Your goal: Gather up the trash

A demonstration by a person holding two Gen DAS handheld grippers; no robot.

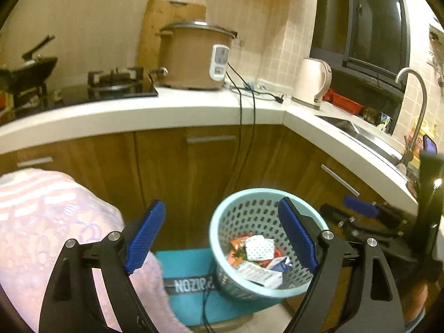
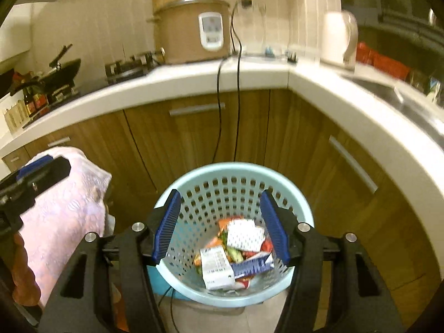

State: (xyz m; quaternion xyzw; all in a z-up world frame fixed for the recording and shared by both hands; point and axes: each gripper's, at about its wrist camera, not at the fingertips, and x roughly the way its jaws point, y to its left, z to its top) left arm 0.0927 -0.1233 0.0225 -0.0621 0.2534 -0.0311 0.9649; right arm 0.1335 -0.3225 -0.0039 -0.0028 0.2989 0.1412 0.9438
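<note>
Both tongs stand spread and empty: the left gripper [image 1: 222, 238] and right gripper [image 2: 220, 227] hang above the pale blue basket [image 2: 302, 208] on the floor. Their black arms cut off its rim. Inside lie crumpled cartons and wrappers [image 2: 236, 252], their print unreadable. A pink cloth [image 1: 41, 222] hides the left cabinets; beyond, a blurred rice cooker [image 2: 191, 30] sits on the counter [image 1: 166, 111].

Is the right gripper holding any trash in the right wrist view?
No. The right gripper stands open and empty above the basket, where the trash already lies.
</note>
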